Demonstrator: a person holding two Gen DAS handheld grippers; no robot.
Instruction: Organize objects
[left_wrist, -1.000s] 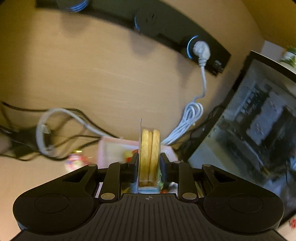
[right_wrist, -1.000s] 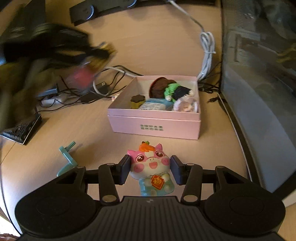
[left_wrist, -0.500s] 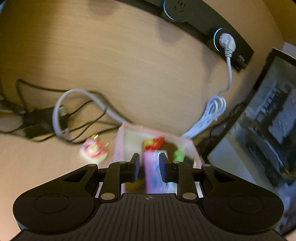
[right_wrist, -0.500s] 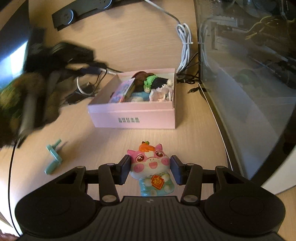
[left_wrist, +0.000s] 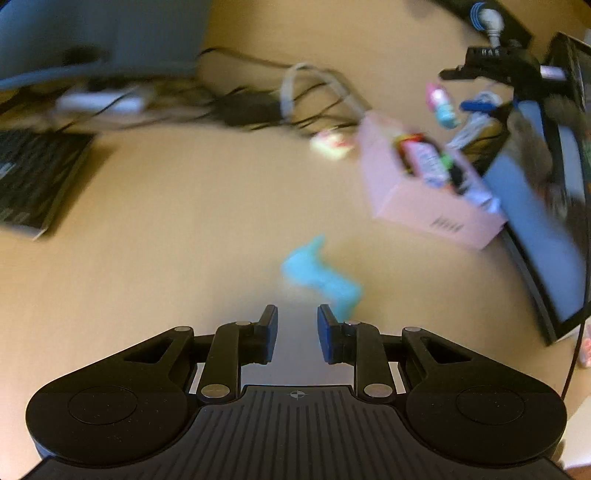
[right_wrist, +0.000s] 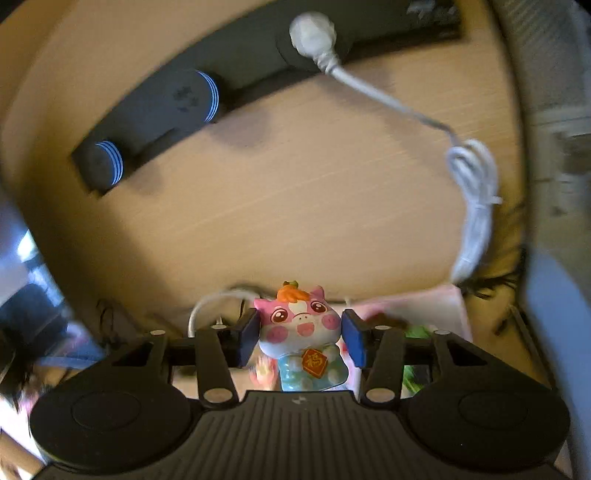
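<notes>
My left gripper is open and empty, low over the wooden desk. A teal plastic toy lies just ahead of it, right of the right finger. The pink box holding several small items stands farther right. My right gripper is shut on a pink pig figurine with an orange tuft and light blue body. It holds the figurine above the pink box, whose edge shows behind the fingers. In the left wrist view the right gripper hangs over the box with the figurine.
A black power strip with a white plug and bundled white cable lies at the back. A glass-sided case stands right of the box. Tangled black cables, a dark keyboard and a small pale toy lie to the left.
My left gripper let go of the snack pack into the box, opened, and swung back left toward the teal toy. My right gripper lifted the pig figurine and carried it over the box.
</notes>
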